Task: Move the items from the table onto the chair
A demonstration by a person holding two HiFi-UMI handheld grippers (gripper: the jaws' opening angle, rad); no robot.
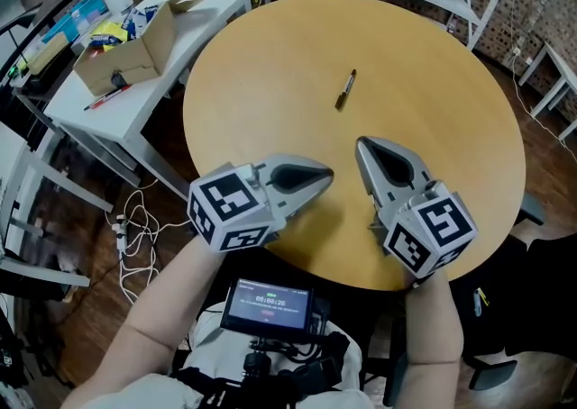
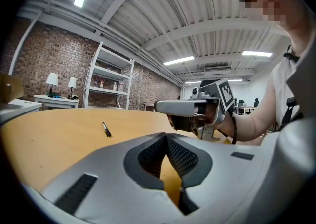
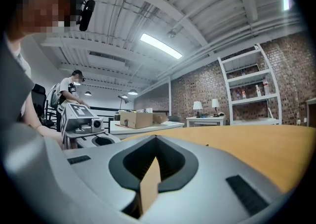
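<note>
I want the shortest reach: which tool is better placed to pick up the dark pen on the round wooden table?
Right. The right tool points toward the slim dark pen, its tip nearer; the left tool lies sideways, farther back. Both are shut and must open first.

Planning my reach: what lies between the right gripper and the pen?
Nothing; the head view shows bare table between right gripper and pen.
</note>
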